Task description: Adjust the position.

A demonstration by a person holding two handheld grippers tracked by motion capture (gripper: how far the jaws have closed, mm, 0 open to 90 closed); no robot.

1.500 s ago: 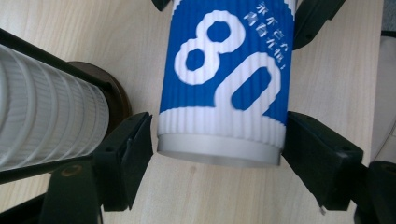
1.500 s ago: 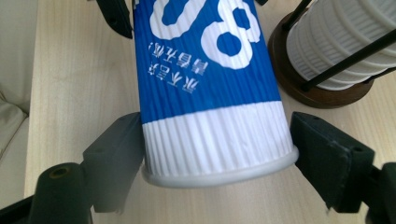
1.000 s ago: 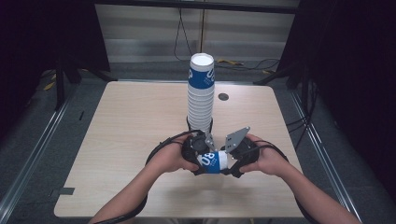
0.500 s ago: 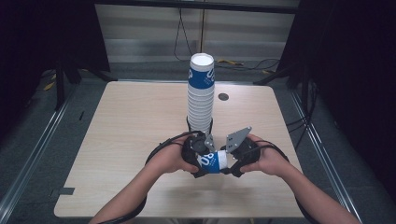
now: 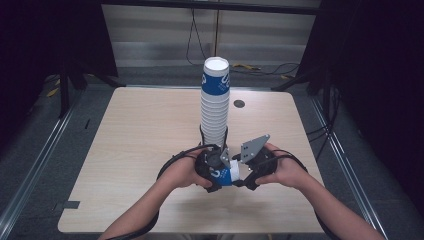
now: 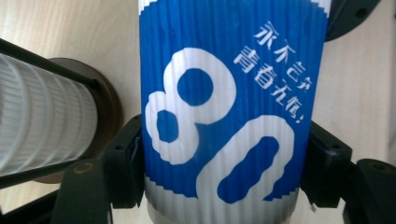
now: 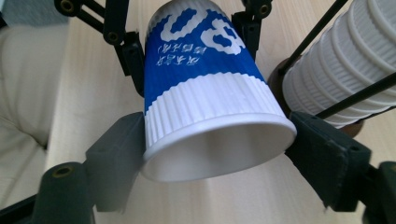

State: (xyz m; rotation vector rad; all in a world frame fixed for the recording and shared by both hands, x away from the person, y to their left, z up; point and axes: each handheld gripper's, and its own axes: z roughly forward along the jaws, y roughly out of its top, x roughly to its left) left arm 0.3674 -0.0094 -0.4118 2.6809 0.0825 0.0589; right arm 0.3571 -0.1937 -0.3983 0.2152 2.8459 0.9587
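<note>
On the pale wooden table (image 5: 140,130), near its front edge, the left gripper (image 5: 212,170) pinches a blue-and-white ribbed paper cup (image 5: 226,175) lying on its side; its jaws have just been closing and now press the blue sleeve on both sides. Behind them a tall stack of white ribbed paper cups (image 5: 215,107) stands in a dark wire holder. The right gripper (image 5: 252,172) has just been opening; its jaws flank the cup's white rim end, touching it.
</note>
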